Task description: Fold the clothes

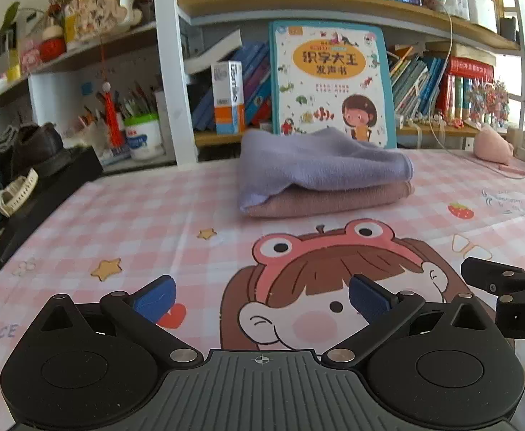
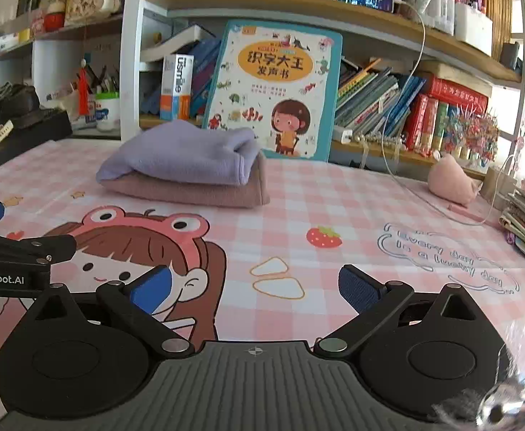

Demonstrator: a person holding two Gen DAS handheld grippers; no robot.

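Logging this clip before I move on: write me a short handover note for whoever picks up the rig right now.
Left tool: open, empty, low over the tablecloth.
Right tool: open, empty, beside the left one.
Clothes: lilac garment folded on top of the folded dusty-pink garment, stacked at the back of the table in front of the picture book.
Done: both visible pieces folded and stacked.
Left: no unfolded clothing in view; check outside the frames.

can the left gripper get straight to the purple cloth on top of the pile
Probably yes: the left gripper is open and empty, and only bare tablecloth lies between it and the purple cloth.
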